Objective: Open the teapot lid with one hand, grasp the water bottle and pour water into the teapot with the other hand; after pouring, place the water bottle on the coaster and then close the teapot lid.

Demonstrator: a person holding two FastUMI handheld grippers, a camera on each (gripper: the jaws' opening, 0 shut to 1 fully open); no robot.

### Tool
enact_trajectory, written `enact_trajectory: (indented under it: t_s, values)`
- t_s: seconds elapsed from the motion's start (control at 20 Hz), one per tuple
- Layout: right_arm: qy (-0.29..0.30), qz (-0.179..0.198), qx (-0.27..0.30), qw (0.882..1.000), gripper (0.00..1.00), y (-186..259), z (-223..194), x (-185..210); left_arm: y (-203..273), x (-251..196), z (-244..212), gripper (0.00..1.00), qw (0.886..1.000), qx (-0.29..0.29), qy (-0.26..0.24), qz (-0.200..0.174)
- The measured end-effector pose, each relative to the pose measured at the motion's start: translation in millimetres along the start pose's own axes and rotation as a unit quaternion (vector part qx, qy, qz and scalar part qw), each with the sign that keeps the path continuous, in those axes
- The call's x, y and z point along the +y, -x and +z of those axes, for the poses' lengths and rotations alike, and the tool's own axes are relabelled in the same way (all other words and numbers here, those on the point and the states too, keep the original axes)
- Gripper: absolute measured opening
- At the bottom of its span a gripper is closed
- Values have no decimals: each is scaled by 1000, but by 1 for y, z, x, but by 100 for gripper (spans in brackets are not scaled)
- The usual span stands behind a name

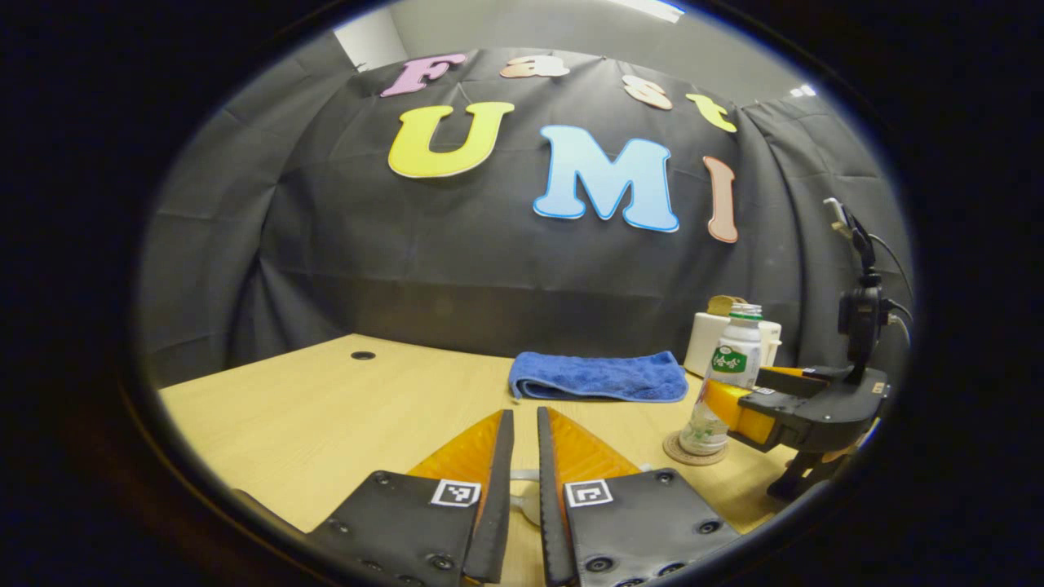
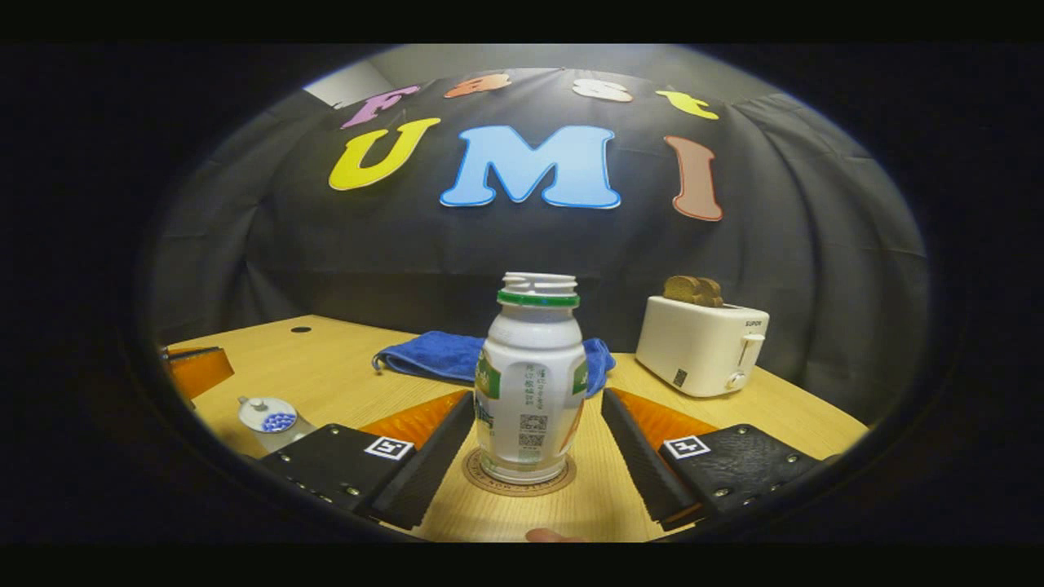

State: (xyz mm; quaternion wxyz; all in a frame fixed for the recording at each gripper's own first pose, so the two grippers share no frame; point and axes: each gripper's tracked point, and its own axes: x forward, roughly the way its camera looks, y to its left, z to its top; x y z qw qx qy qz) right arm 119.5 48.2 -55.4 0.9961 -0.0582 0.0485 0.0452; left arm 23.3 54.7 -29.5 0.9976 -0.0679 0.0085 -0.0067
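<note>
The right claw stands wide around the water bottle on its coaster; the bottle label's print is unreadable. The left claw is narrow, pinching something pale that cannot be made out.

A: Colours, right gripper view. The water bottle is white with a green ring under its open neck and green patches on the label; small dark print on its front panel.

B: The coaster beneath?

A: Tan-brown, with a darker ring pattern round the edge.

B: The teapot lid?

A: White, with a cluster of blue dots.

B: Logged. Background items?

A: The towel is plain royal blue. The toaster is cream-white, and the toast in it is golden brown. The table is pale wood grain with one black round hole.

B: Left gripper view agrees: blue towel, white-and-green bottle.
</note>
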Motion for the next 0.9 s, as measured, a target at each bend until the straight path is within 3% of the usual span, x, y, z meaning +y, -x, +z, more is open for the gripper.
enact_trajectory:
  t_s: [0.35, 0.65, 0.9]
  values:
    - [-11, -10, -33, 999, 96, 51, 15, -4, 14, -15, 11, 24, 1000, -19, -5, -11]
    - [-15, -15, -56, 998, 96, 103, 21, 0, 60, -49, 6, 24, 999, -25, -34, -25]
    - [-25, -19, -54, 998, 95, 135, 9, 3, 95, -72, -2, 24, 998, -27, -27, -46]
